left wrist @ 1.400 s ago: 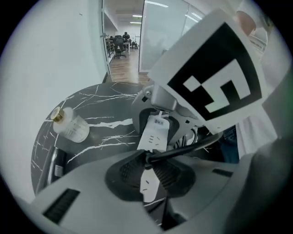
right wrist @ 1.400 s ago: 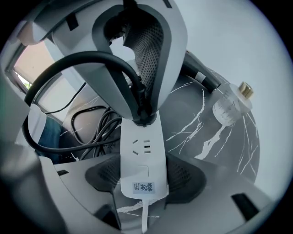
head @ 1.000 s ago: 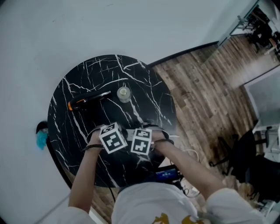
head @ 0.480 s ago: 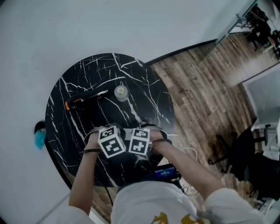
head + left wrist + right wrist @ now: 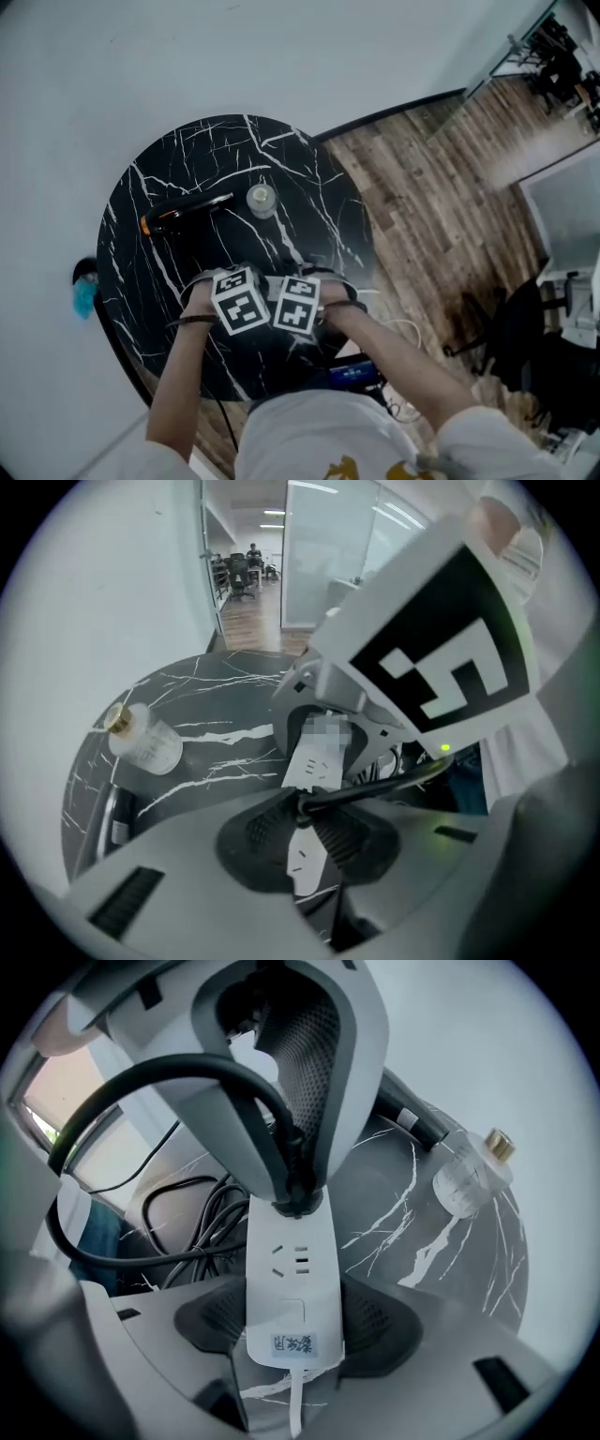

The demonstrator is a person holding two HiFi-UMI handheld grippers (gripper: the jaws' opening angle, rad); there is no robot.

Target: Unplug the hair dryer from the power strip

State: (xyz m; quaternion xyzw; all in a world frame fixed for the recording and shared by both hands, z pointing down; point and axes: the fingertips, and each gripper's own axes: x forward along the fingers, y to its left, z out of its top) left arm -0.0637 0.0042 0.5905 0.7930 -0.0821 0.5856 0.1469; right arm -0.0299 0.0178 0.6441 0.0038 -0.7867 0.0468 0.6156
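On the black marble table (image 5: pixel 309 187) lies a white power strip (image 5: pixel 292 1279). My right gripper (image 5: pixel 292 1321) is shut across the strip's near end, one pad on each long side. A black plug (image 5: pixel 298 1199) sits on the strip's far end, its black cable (image 5: pixel 141 1077) arching away to the left. My left gripper (image 5: pixel 302 817) points steeply down and is shut on that plug (image 5: pixel 305 805), right beside the right gripper. The black hair dryer (image 5: pixel 183 212) with an orange end lies at the table's back left, apart from both grippers.
A small clear bottle (image 5: pixel 262 200) with a gold cap stands just right of the dryer. Loose black cables (image 5: pixel 187 1213) are piled at the table's near edge. A white wall curves behind the table, and wooden floor (image 5: pixel 441 206) lies to the right.
The head view has shifted a little. Both grippers keep their hold and their place on the strip.
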